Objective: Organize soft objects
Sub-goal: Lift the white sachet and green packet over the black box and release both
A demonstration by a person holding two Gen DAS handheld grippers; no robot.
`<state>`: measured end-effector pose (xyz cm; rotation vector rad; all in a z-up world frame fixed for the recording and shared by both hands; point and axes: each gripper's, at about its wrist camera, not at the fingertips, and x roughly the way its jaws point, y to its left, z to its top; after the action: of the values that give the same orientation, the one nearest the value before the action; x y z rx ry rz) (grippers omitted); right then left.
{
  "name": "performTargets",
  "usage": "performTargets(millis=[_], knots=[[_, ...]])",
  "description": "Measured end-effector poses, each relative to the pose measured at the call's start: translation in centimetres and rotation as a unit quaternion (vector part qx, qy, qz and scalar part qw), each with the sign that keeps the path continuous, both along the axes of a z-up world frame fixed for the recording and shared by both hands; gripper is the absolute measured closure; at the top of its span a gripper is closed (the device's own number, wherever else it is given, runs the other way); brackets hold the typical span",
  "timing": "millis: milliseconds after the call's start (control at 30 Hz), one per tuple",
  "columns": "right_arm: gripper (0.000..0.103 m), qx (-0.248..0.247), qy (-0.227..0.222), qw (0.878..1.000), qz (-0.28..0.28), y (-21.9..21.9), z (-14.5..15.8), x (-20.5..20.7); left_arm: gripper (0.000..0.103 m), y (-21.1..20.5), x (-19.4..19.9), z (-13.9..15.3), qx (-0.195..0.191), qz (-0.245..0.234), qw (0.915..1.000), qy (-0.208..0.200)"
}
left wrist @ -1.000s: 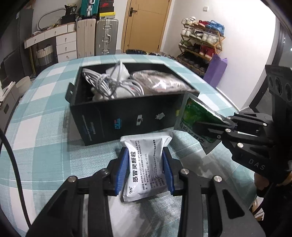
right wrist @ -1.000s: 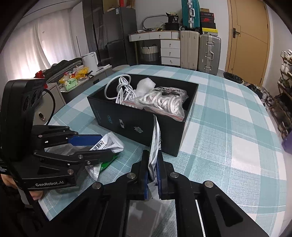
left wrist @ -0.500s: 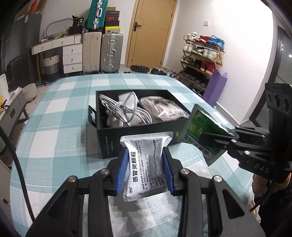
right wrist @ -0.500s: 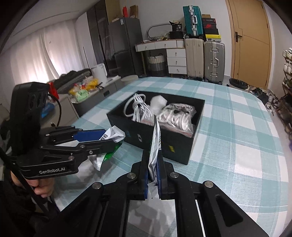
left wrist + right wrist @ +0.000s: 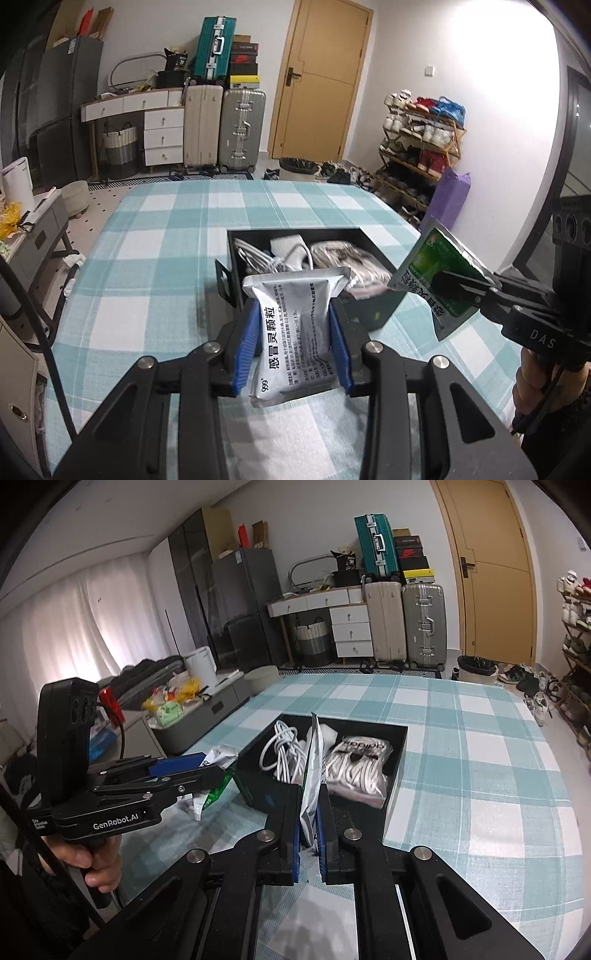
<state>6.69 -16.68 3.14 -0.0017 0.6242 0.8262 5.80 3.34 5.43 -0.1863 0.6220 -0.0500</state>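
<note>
My left gripper [image 5: 295,314] is shut on a silver-white sachet [image 5: 295,332] with black print, held upright above the checked table in front of the black box [image 5: 295,232]. My right gripper [image 5: 310,812] is shut on a green sachet [image 5: 439,273], which its own view shows edge-on [image 5: 312,771]. From the right wrist view, the left gripper [image 5: 192,771] hangs to the left of the box [image 5: 400,760], a hand gripping its handle. The box holds a white cable coil [image 5: 282,749] and a clear bag of white cable [image 5: 358,771].
The teal checked tablecloth [image 5: 155,266] stretches beyond and left of the box. Off the table stand suitcases [image 5: 221,129], white drawers [image 5: 162,136], a door [image 5: 317,81], a shoe rack [image 5: 421,147] and a grey side cabinet [image 5: 207,705].
Both grippers have risen with their sachets still clamped. The box now sits lower and smaller in both views, and more of the room shows.
</note>
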Motion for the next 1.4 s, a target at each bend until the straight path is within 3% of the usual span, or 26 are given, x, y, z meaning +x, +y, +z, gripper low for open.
performTargets(millis=[433, 1133, 1400], knots=[[0.096, 0.031, 0.015, 0.999, 0.001, 1.3, 0.8, 2.7, 0.068, 1.6, 3.4, 0.3, -0.006, 0.017, 0.9998, -0.009], [0.096, 0.062, 0.058, 0.996, -0.001, 4.4, -0.7, 7.3, 0.068, 2.2, 7.7, -1.8, -0.005, 0.025, 0.9996, 0.006], [0.096, 0.054, 0.069, 0.996, -0.001, 5.5, -1.5, 8.6, 0.067, 2.1, 8.7, -2.3, -0.008, 0.02, 0.9997, 0.012]])
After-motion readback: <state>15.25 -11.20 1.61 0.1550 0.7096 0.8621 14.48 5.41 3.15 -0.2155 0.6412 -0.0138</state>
